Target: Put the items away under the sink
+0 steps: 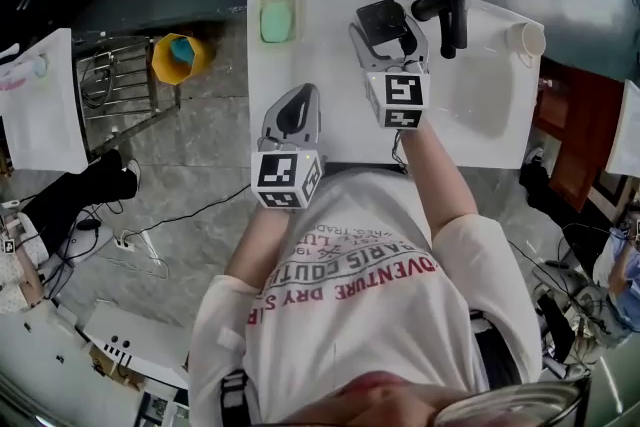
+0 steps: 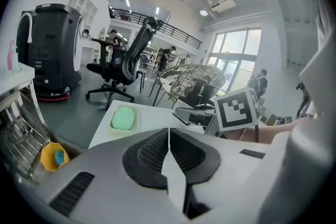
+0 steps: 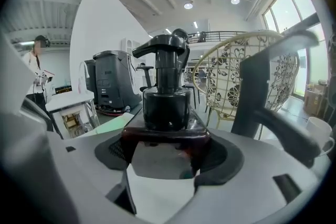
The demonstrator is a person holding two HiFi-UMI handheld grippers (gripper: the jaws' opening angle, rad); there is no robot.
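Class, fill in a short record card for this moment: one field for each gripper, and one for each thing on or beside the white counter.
Left gripper: jaws together, empty
Right gripper: jaws closed on the pump bottle
Pump bottle: dark, upright, near the black tap
Green soap: in its dish, far left of the counter
White cup: right end of the counter
Yellow cup: off the counter, to its left

On the tabletop [image 1: 330, 110], a soap dish [image 1: 278, 17] is set at the far left, a pump bottle [image 1: 381, 16] to its right, and a faucet [image 1: 450, 15] just beside the bottle. A cup [image 1: 527, 39] is stood at the far right corner, and a bin [image 1: 180, 57] on the floor to the left.
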